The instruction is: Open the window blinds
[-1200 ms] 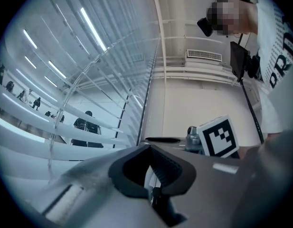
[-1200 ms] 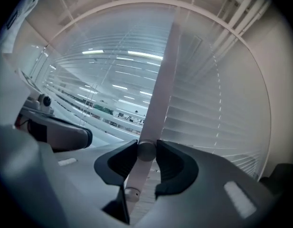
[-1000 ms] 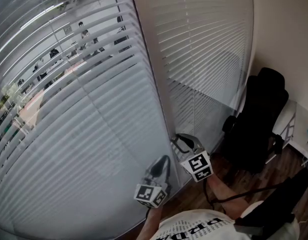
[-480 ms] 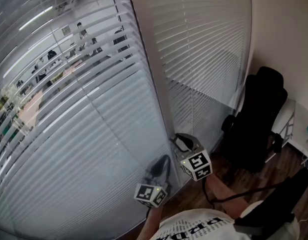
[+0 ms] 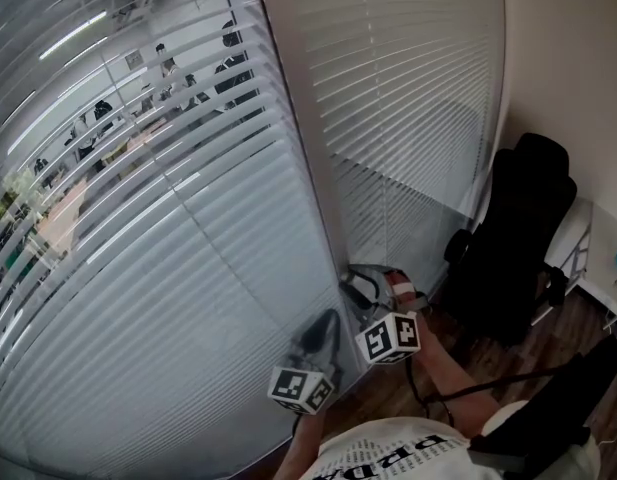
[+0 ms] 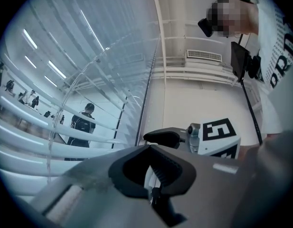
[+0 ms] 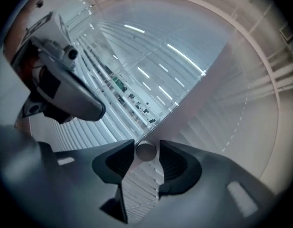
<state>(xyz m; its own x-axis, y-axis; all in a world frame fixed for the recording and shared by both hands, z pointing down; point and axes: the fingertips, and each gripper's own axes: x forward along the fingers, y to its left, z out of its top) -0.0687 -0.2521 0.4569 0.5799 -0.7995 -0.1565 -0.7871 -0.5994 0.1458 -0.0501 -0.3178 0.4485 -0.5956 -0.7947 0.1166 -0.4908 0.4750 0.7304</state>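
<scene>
left blind [image 5: 168, 268]: it is hanging full length in front of the person. Its upper slats are tilting open enough to show people [image 5: 228, 63] beyond the glass, while the lower slats are looking nearly flat.
right blind [image 5: 408, 98]: it is hanging closed on the other side of the window post [image 5: 313, 168], letting nothing show through.
tilt wand [image 7: 146, 152]: its round lower end is sitting between the right jaws, just beside the post at the blinds' lower corner.
right gripper [image 5: 360, 290]: it is reaching roughly level at the wand's end, the place where a twist would be turning the slats. Its jaws have just been opening and are now standing wide, bracketing the wand and apparently not pressing on it, probably to take a fresh hold.
left gripper [image 5: 323, 328]: it is hovering just beside the right one, low against the left blind. Its jaws are meeting at the tips and are gripping nothing I can make out, so it is likely only waiting.
step in hand: judging by the slats, the task is partly along, with the lower rows still needing tilt.
risk: the loose wand is free to swing out of the gap.
surroundings: an office chair [image 5: 518, 238] is standing on the floor [image 5: 578, 318], well apart to the right.
</scene>
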